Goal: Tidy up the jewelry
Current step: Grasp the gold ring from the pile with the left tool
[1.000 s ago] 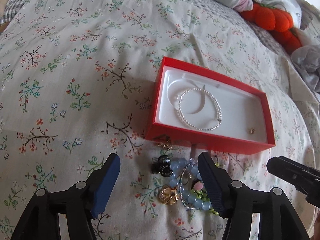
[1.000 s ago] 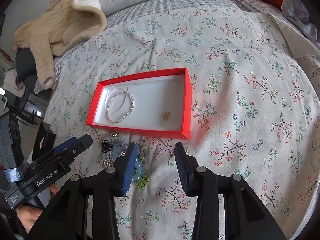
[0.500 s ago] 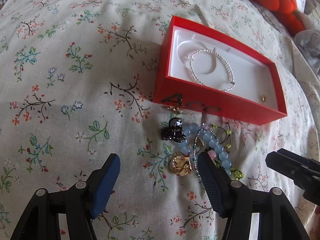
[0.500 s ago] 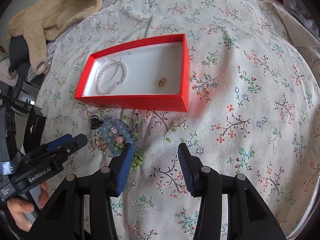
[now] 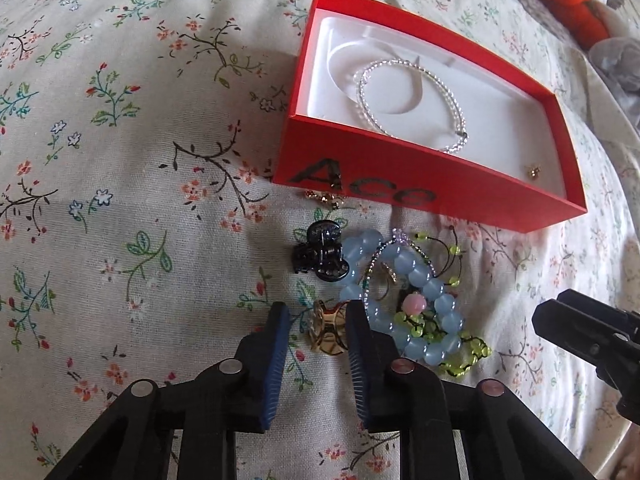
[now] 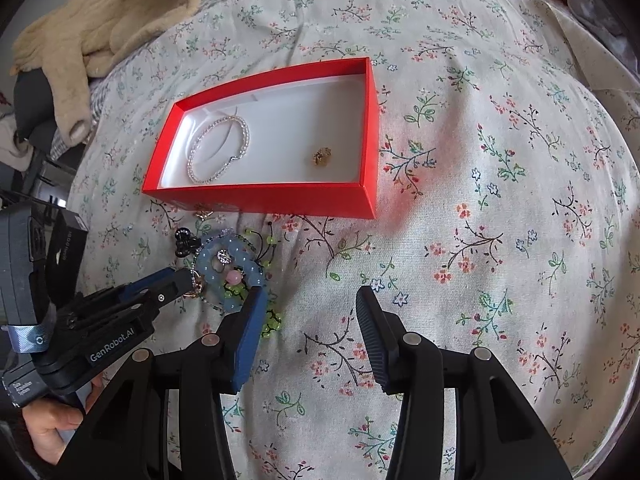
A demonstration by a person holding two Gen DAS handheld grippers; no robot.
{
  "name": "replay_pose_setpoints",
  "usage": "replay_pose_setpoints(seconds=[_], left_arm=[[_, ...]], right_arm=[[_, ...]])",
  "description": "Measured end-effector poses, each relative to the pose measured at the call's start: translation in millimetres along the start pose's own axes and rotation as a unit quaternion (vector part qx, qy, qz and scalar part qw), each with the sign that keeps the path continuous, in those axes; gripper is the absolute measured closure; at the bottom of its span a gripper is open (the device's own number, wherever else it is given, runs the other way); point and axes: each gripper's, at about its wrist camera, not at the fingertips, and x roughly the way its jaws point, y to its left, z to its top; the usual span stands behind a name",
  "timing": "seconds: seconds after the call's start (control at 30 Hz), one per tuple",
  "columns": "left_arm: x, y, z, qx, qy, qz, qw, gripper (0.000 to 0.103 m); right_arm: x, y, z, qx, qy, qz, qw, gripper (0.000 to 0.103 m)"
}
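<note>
Closing left tongs (image 5: 316,322) narrow around gold clip (image 5: 327,332), right pad touching; right tongs (image 6: 308,312) half-open, empty.

The gold clip (image 5: 327,332) sits partly behind the left gripper's (image 5: 316,320) fingers (image 5: 356,336); the small gold piece (image 6: 321,156) in the red box (image 6: 280,200) is too tiny to identify.

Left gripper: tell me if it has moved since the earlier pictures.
Yes. The left gripper came down toward the red box; its jaws have just been closing around the gold clip.
</note>
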Motion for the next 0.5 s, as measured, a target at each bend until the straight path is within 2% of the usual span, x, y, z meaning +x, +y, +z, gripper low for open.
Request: replay_pose_setpoints(seconds=[0.07,0.1,0.4,0.5], left_arm=[[1.9,-2.2,0.7,0.000,-0.001,-0.003,1.0000,0.086],[2.7,-4.1,1.2,-0.001,-0.002,-0.005,1.0000,0.091],[-8.3,-1.2,-0.6,0.004,-0.018,0.006,0.9998,0.091],[-12.9,4.2,-0.6,-0.001,-0.022,0.006,0.9997,0.091]], right_arm=[[0.7,-0.1,-0.6,0.000,0.002,-0.001,1.000,0.054],[1.2,-0.4,-0.8,0.000,0.003,-0.001,1.000,0.054],[8.2,0.5,-2.2,0.001,0.014,-0.004,1.000,0.054],[15.4,5.2,-3.6,-0.004,0.031,0.000,1.000,0.054]])
